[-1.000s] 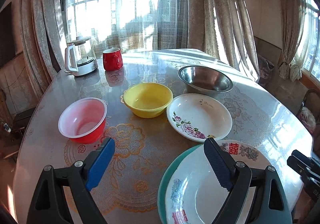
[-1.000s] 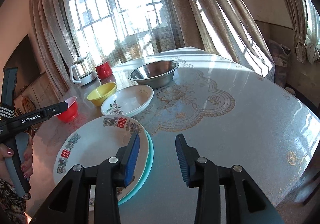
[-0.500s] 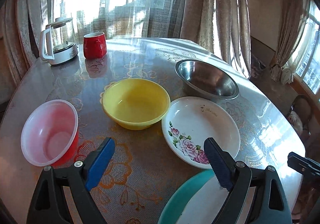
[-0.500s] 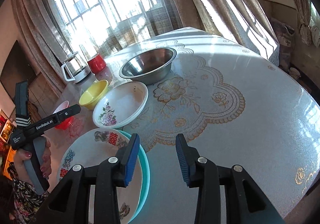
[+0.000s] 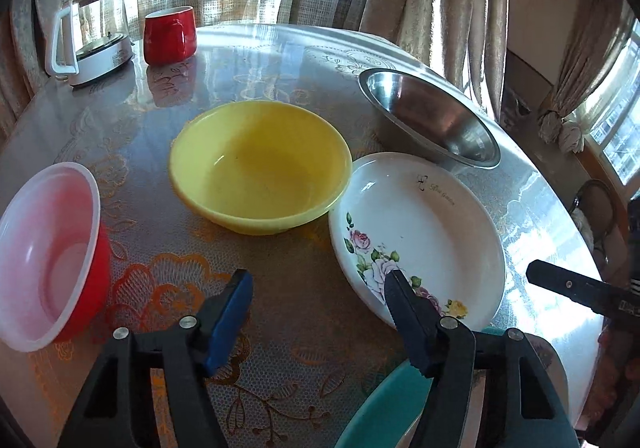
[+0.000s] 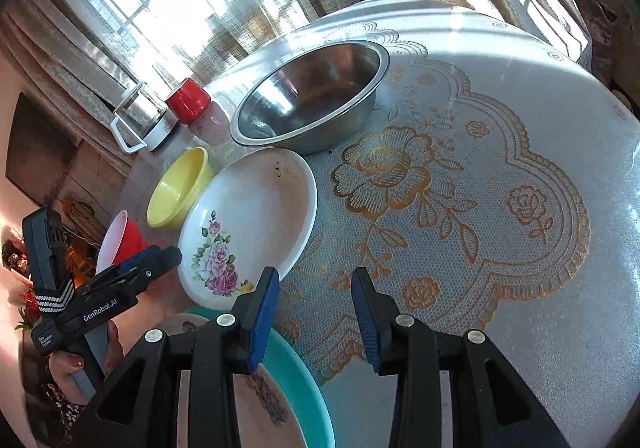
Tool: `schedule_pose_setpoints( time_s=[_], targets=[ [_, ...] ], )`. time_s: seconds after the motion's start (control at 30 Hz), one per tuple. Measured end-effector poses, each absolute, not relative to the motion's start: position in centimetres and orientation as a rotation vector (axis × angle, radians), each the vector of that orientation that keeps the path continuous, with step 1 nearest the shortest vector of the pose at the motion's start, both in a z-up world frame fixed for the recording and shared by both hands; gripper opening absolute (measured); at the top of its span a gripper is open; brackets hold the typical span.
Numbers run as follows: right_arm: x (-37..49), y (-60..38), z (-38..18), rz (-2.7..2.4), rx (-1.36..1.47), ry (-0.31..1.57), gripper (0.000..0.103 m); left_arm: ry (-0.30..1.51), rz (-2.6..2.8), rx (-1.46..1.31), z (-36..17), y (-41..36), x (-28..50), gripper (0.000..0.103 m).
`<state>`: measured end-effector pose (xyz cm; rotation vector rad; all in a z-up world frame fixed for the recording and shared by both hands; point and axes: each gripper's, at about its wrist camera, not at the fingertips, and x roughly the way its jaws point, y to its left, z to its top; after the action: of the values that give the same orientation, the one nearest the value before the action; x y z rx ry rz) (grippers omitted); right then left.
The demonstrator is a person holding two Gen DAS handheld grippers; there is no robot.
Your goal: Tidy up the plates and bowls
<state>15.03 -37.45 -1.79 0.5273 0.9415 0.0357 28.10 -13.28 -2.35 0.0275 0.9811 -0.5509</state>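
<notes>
Bowls and plates sit mostly unsorted on your worktop (image 5: 304,336). In the left wrist view, the yellow bowl (image 5: 260,164) holds the centre, the red bowl (image 5: 48,256) lies at the left edge, the steel bowl (image 5: 432,120) at upper right, and the rose plate (image 5: 420,236) at centre right, its rim just beside the yellow bowl. A teal plate (image 5: 384,412) shows at the bottom edge. Your left gripper (image 5: 320,300) has its jaws closing, with nothing between them but bare worktop; its right finger crosses over the rose plate's near rim, though contact cannot be told.

In the right wrist view, the steel bowl (image 6: 312,100) sits upper centre, the rose plate (image 6: 248,232) left of centre, the yellow bowl (image 6: 180,192) and red bowl (image 6: 120,244) further left. At the bottom, a patterned plate (image 6: 260,400) rests on the teal plate (image 6: 300,380). Your right gripper (image 6: 314,312) has its jaws partly open and empty.

One plate pair looks stacked; the rose plate and three bowls are left.
</notes>
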Motion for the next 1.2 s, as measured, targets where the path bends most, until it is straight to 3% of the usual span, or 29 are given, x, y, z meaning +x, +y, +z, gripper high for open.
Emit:
schedule_pose_setpoints(
  time_s=[0.27, 0.4, 0.57, 0.7, 0.77, 1.2],
  targets=[
    [18.5, -37.7, -3.0, 0.05, 0.565, 0.976, 0.038, 1.016, -0.595, 0.005, -3.2, -13.7, 28.9, 0.059],
    [19.5, -37.7, -4.0, 0.068, 0.61, 0.996, 0.038, 1.021, -0.633, 0.02, -3.2, -14.4, 29.0, 0.045],
    [20.4, -36.9, -4.4, 0.097, 0.597, 1.009, 0.026, 0.997, -0.677, 0.084, -2.9, -15.6, 28.8, 0.027],
    [20.9, -36.4, -4.3, 0.082, 0.554, 1.023, 0.023, 1.005, -0.687, 0.07, -3.0, -15.5, 29.2, 0.026],
    [21.2, -36.1, -4.3, 0.06, 0.53, 1.036, 0.015, 1.005, -0.682, 0.061, -3.0, -15.3, 29.3, 0.024],
    [20.0, -36.0, -4.4, 0.101, 0.693, 1.014, 0.014, 0.941, -0.614, 0.083, -1.8, -14.2, 28.9, 0.022]
  ],
)
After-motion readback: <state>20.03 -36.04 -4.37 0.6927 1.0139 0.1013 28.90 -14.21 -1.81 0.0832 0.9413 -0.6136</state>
